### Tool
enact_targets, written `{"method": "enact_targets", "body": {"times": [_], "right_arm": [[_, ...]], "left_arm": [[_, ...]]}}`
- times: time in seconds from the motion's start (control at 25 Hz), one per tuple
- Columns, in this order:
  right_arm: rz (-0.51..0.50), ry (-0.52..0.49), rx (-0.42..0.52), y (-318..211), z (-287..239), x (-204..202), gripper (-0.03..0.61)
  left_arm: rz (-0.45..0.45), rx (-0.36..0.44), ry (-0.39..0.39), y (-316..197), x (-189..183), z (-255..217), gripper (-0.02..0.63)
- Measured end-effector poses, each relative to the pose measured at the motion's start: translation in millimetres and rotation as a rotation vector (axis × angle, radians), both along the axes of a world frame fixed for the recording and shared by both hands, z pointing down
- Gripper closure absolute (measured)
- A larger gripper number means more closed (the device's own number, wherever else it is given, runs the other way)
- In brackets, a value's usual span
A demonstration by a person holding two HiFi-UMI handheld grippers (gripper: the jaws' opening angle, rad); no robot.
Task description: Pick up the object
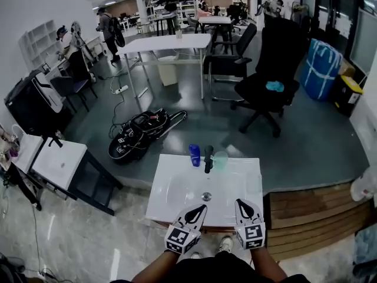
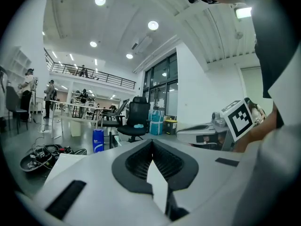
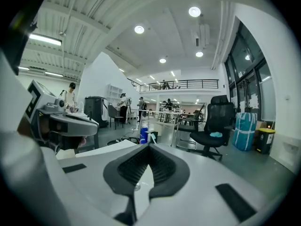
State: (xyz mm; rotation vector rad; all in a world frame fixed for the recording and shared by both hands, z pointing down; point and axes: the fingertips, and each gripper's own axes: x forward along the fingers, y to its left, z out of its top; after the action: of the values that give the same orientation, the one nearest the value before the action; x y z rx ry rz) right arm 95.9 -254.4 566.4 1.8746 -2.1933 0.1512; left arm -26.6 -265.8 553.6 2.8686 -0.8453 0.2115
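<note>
Facing: white sink [image 1: 171, 193] in an open office, black chair [image 1: 268, 81] beyond.
Left gripper [image 1: 199, 212]: jaws together, empty, over the near rim.
Right gripper [image 1: 242, 205]: likewise closed.
Blue bottle [image 1: 194, 155]: far rim beside the faucet [image 1: 208, 158], well apart from both.

Open workshop hall: grey floor [image 1: 318, 140], white table [image 1: 168, 43], black office chair [image 1: 280, 46], tall windows [image 2: 162, 86]; round ceiling lights [image 2: 153, 25] were lit.

White-bodied left gripper [image 1: 198, 211] and right gripper [image 1: 242, 206], black ribbed pads [image 2: 134, 161], black-and-white square-marker cube [image 1: 180, 239] on each, dark clothing [image 1: 218, 271], light shoes [image 1: 225, 244]
</note>
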Motion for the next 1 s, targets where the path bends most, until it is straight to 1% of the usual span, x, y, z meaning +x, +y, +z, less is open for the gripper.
{"method": "enact_targets", "body": {"times": [0.2, 0.44, 0.64, 0.76, 0.84, 1.0], "right_arm": [[0.029, -0.004, -0.017, -17, -1, 34, 0.56], [0.083, -0.016, -0.041, -28, 14, 74, 0.56], [0.188, -0.068, -0.103, -37, 39, 112, 0.56], [0.245, -0.075, -0.147, -37, 53, 136, 0.56], [0.266, -0.073, -0.177, -38, 64, 147, 0.56], [0.298, -0.085, -0.22, -44, 85, 165, 0.56]], "left_arm": [[0.028, -0.014, 0.002, -20, 35, 4, 0.6], [0.062, -0.034, -0.007, -39, 70, 18, 0.6], [0.073, -0.052, -0.034, -57, 92, 32, 0.6], [0.081, -0.081, -0.05, -62, 103, 42, 0.6], [0.085, -0.104, -0.064, -64, 109, 51, 0.6], [0.087, -0.116, -0.067, -73, 119, 60, 0.6]]}}
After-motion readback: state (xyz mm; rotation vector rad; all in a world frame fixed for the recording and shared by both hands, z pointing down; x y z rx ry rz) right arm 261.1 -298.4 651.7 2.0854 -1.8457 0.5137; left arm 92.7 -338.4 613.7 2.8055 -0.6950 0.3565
